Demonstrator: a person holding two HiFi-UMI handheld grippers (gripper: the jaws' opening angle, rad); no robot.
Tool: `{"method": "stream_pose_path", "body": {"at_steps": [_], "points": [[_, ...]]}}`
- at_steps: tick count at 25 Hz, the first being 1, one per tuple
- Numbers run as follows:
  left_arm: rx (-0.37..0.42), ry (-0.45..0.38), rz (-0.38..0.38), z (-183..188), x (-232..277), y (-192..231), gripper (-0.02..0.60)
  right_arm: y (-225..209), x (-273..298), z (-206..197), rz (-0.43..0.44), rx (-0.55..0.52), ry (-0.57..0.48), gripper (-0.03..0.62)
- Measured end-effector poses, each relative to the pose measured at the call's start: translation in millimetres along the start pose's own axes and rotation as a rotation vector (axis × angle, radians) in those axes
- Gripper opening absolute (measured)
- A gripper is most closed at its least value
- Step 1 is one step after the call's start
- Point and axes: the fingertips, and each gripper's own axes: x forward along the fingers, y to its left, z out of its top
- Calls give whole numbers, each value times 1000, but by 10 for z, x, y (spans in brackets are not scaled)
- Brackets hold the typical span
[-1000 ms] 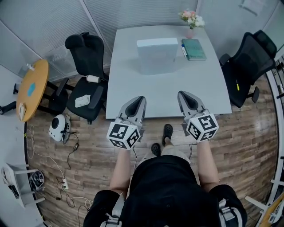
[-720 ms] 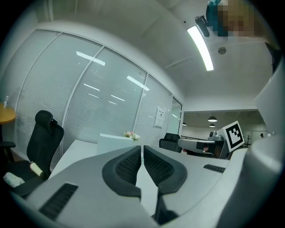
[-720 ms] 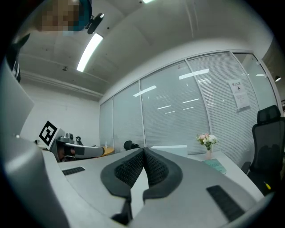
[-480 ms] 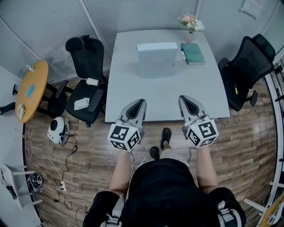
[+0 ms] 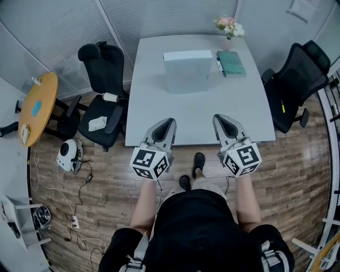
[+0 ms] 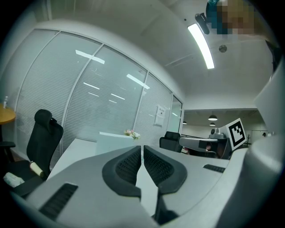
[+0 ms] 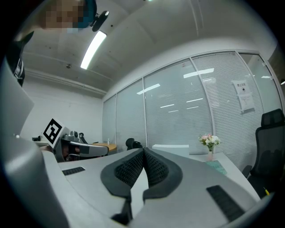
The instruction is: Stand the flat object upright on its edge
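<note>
Teal book (image 5: pixel 231 62) flat on white table (image 5: pixel 196 114) | cover writing unreadable

Wood floor (image 5: pixel 297 175), blinded glass walls (image 5: pixel 159 16), black chairs (image 5: pixel 106 66) flanking a pale table (image 5: pixel 196 111).

The pale grey table (image 5: pixel 196 114) bears a white box (image 5: pixel 187 69) near its far edge, a teal book (image 5: pixel 231 63) lying flat beside it, and a flower vase (image 5: pixel 229 29) behind.

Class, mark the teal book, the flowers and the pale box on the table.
teal book (image 5: pixel 231 62), head view, middle of its cover.
flowers (image 5: pixel 229 24), head view, on the blooms.
pale box (image 5: pixel 187 55), head view, its top face.
</note>
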Motion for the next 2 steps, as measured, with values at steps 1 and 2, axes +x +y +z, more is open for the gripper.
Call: {"method": "stream_pose_path", "body": {"at_steps": [1, 2], "points": [[1, 1, -1, 0, 8, 0, 37, -1, 5, -3, 1, -1, 3, 14], [2, 2, -2, 0, 17, 1, 37, -4, 9, -7, 2, -2, 5, 14]]}}
